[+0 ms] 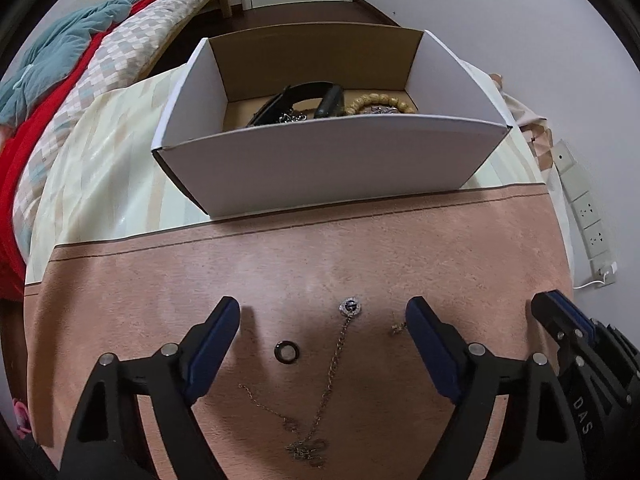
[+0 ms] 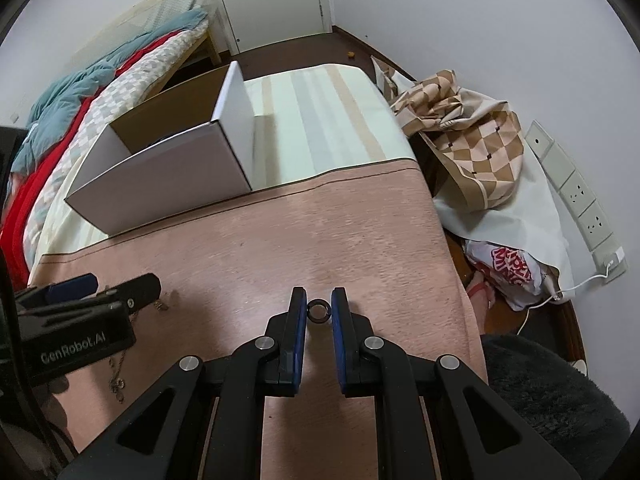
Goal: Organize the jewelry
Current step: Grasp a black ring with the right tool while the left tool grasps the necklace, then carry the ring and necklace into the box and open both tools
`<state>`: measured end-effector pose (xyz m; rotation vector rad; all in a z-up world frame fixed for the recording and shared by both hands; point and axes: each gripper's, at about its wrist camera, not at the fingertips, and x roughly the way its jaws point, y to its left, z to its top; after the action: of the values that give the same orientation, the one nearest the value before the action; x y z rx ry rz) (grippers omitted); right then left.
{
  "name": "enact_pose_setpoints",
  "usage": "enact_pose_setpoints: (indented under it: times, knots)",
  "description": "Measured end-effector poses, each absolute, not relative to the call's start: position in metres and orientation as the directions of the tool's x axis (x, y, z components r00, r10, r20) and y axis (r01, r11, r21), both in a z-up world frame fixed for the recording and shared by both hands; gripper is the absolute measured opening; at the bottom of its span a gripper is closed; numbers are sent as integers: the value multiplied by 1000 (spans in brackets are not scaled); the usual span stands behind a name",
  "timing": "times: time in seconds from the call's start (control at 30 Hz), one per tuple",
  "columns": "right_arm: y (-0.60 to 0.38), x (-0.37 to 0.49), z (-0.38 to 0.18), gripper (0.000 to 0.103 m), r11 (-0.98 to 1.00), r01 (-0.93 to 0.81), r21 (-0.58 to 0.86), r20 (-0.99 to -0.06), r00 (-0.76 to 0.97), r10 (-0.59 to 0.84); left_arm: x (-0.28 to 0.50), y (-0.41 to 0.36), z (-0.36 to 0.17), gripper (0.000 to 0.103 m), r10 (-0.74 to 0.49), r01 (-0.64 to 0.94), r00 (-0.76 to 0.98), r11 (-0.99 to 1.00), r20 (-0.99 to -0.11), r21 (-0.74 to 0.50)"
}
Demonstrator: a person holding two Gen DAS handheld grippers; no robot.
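Note:
My right gripper (image 2: pixel 319 309) is shut on a small black ring (image 2: pixel 319 309), pinched between its fingertips above the pink mat (image 2: pixel 320 232). My left gripper (image 1: pixel 322 312) is open and empty over the mat. Between its fingers lie another black ring (image 1: pixel 286 351), a thin gold chain (image 1: pixel 328 380) with a round silver pendant (image 1: pixel 351 306), and a small gold piece (image 1: pixel 397 327). A white cardboard box (image 1: pixel 332 160) stands beyond the mat, holding a black band (image 1: pixel 296 98), wooden beads (image 1: pixel 380 102) and a metal chain. The box also shows in the right wrist view (image 2: pixel 168 176).
A bed with red and teal bedding (image 1: pixel 60 92) lies to the left. A checkered cloth bag (image 2: pixel 472 148) and a plastic bag (image 2: pixel 508 272) sit on the right by a wall socket strip (image 2: pixel 576 200). A striped cloth (image 2: pixel 320 120) covers the table's far part.

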<state>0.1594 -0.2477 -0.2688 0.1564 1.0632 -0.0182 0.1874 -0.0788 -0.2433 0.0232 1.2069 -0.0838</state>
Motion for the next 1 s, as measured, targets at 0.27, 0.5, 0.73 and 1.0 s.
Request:
enact_pose_setpoints:
  times: [0.27, 0.5, 0.73, 1.0]
  knots:
    - [-249, 160, -270, 13, 988, 99, 116, -871, 489, 53, 187, -80, -245, 39, -65, 101, 358, 994, -932, -30]
    - [-247, 158, -261, 13, 987, 106, 119, -861, 506, 50, 186, -74, -241, 7, -104, 100, 373, 992, -922, -71]
    - [-244, 156, -237, 13, 985, 93, 146, -837, 543, 73, 180, -68, -210, 7, -150, 106, 425, 988, -893, -115]
    - [-239, 157, -187, 13, 980, 38, 195, -788, 601, 134, 177, -52, -139, 7, -245, 139, 499, 969, -832, -202]
